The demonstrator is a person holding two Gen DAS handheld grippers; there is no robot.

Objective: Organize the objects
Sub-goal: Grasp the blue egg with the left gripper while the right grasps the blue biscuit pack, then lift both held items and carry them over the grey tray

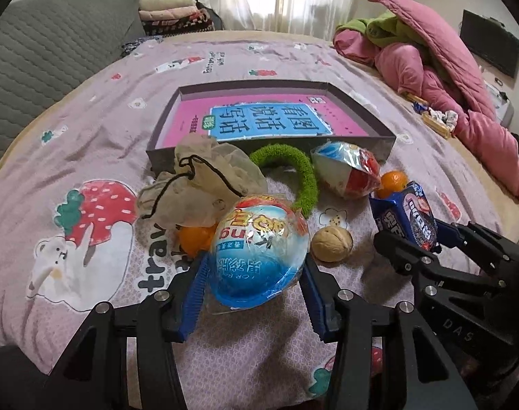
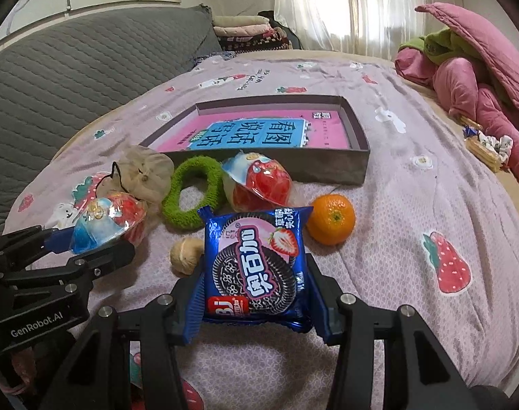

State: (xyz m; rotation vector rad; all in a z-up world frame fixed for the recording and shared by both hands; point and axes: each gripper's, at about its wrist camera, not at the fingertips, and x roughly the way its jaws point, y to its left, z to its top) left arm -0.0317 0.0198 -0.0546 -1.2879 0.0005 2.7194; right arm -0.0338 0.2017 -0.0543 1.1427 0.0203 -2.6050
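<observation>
My left gripper is shut on a wrapped blue-and-red toy egg, held just above the bedsheet. Over to the right, my right gripper is shut on a blue strawberry cookie pack, also lifted. On the sheet between them lie a walnut, a green fuzzy ring, a second wrapped egg, a mesh drawstring bag and two oranges. Behind them stands a shallow open box with a pink book flat inside.
A heaped pink quilt fills the bed's right side, with small snack packs at its foot. A grey quilted headboard borders the left, and folded blankets are stacked at the back.
</observation>
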